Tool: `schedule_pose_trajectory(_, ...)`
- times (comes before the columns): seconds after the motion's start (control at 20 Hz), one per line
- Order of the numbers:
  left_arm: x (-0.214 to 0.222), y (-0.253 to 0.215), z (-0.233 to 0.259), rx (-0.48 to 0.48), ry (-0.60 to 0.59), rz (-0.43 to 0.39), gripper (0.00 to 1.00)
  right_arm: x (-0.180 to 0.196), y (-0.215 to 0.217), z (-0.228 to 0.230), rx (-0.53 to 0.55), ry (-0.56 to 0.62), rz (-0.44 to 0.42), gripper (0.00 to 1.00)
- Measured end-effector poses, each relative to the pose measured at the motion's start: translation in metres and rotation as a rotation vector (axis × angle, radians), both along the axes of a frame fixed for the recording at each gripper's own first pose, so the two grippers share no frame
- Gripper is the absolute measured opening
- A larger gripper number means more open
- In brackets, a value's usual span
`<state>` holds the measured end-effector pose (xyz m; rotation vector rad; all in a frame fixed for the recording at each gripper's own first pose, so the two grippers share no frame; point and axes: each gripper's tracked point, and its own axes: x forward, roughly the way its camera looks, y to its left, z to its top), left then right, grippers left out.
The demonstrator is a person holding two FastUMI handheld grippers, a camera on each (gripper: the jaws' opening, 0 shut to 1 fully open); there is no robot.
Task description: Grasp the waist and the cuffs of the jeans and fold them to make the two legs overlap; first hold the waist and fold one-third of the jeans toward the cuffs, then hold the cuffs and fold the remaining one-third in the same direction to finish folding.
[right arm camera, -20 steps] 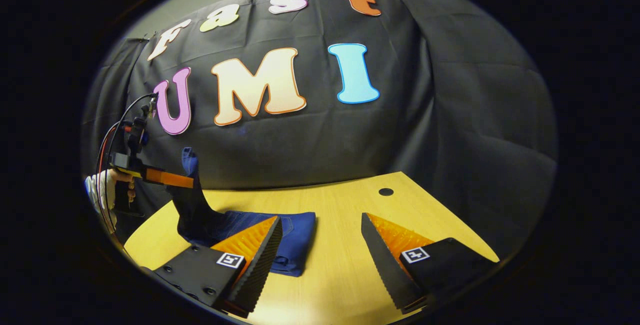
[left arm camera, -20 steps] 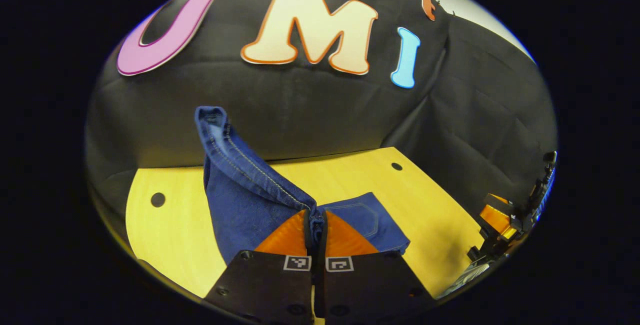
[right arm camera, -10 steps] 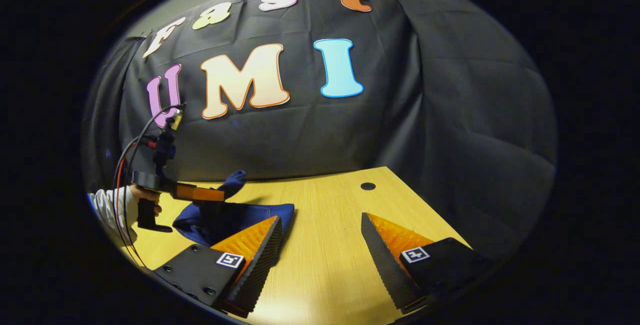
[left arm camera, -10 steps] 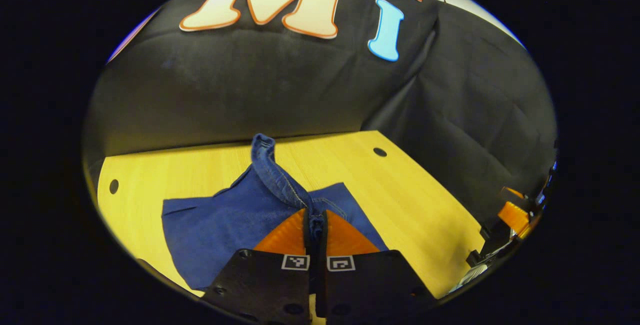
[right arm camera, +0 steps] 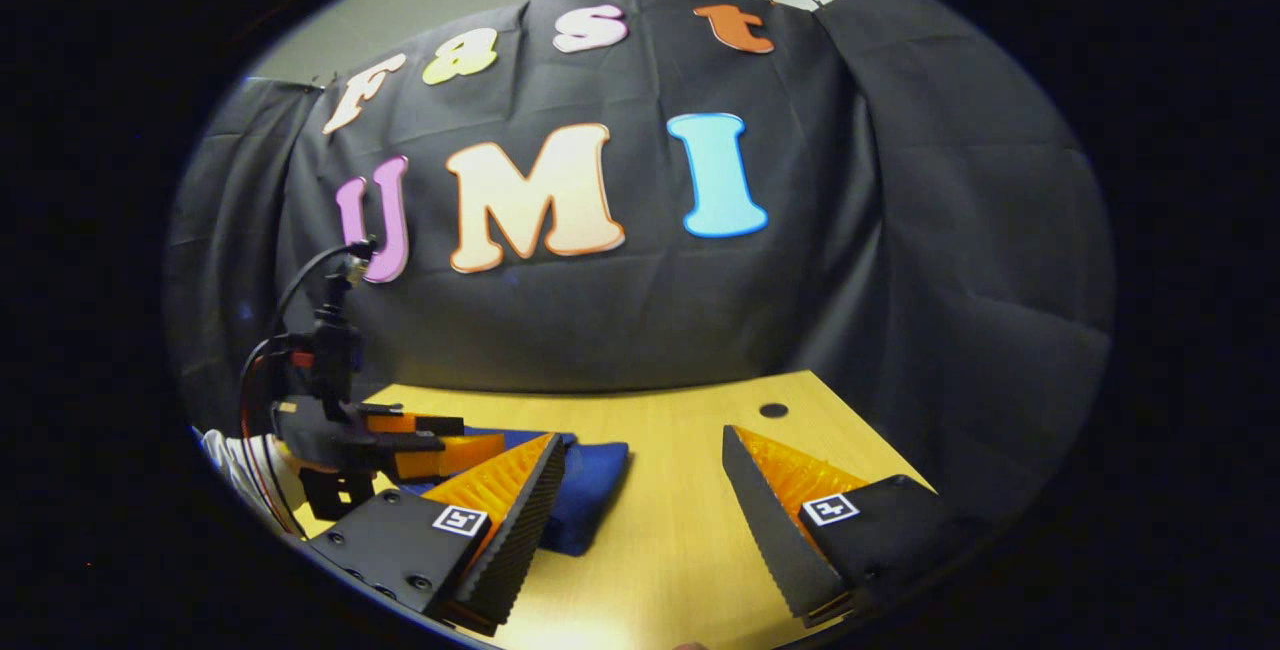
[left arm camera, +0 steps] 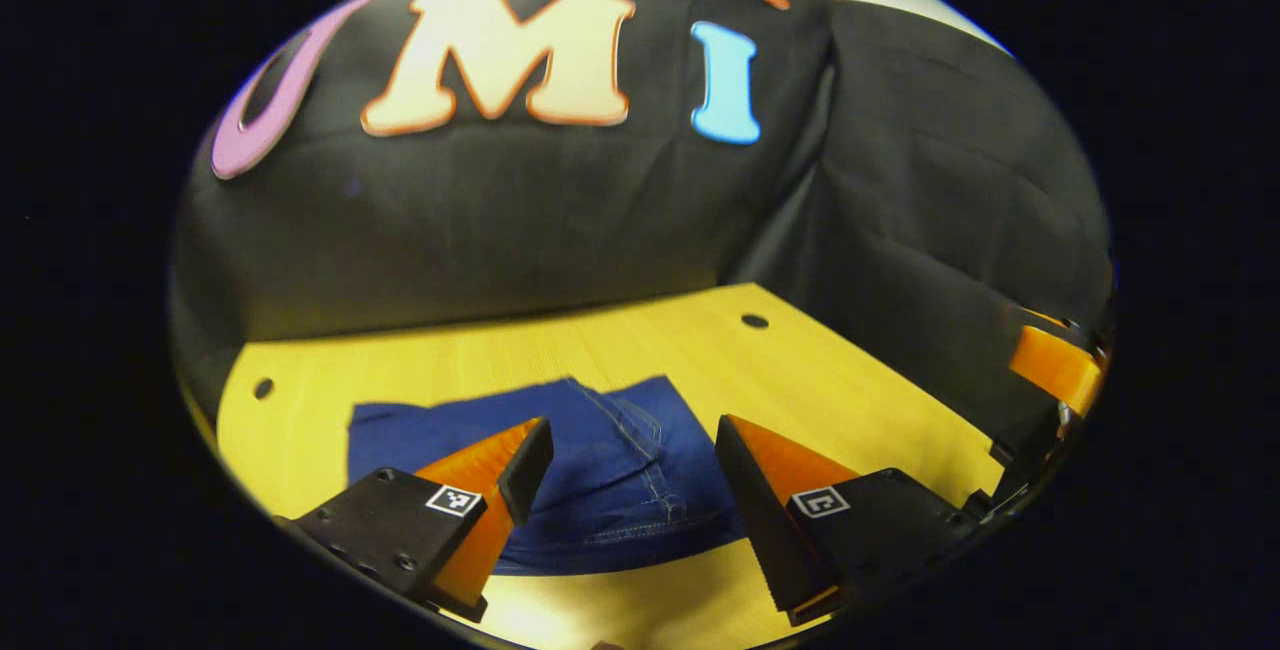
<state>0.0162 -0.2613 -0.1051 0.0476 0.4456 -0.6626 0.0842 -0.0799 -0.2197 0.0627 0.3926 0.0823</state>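
On the wooden bench the folded jeans are laid flat, just beyond the left gripper, whose fingers are spread. At 3 o'clock, the right gripper is also held spread, nothing between.

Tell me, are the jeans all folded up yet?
Looks done: the jeans lie flat as one small folded bundle on the table. In hand: nothing, since the left claw and right claw are both open. Left: probably nothing, maybe a little tidying.
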Motion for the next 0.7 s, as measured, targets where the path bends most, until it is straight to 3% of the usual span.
schedule_pose_trajectory(0.2,-0.034,0.043,0.074,-0.006,-0.172,0.083,0.95,0.004,0.045,0.046,0.040,-0.111,0.057,0.98)
schedule_pose_trajectory(0.3,-0.055,0.069,0.096,-0.033,-0.202,0.134,0.95,-0.002,0.066,0.073,0.072,-0.162,0.059,1.00)
schedule_pose_trajectory(0.4,-0.070,0.095,0.118,-0.071,-0.239,0.181,0.95,-0.010,0.086,0.095,0.084,-0.206,0.059,0.94)
schedule_pose_trajectory(0.45,-0.078,0.108,0.124,-0.084,-0.243,0.200,0.95,-0.017,0.094,0.106,0.084,-0.226,0.059,0.98)
schedule_pose_trajectory(0.5,-0.081,0.117,0.128,-0.092,-0.242,0.223,0.95,-0.026,0.105,0.116,0.086,-0.245,0.066,0.94)
schedule_pose_trajectory(0.7,-0.099,0.164,0.145,-0.106,-0.257,0.287,0.95,-0.056,0.138,0.145,0.075,-0.310,0.081,0.97)
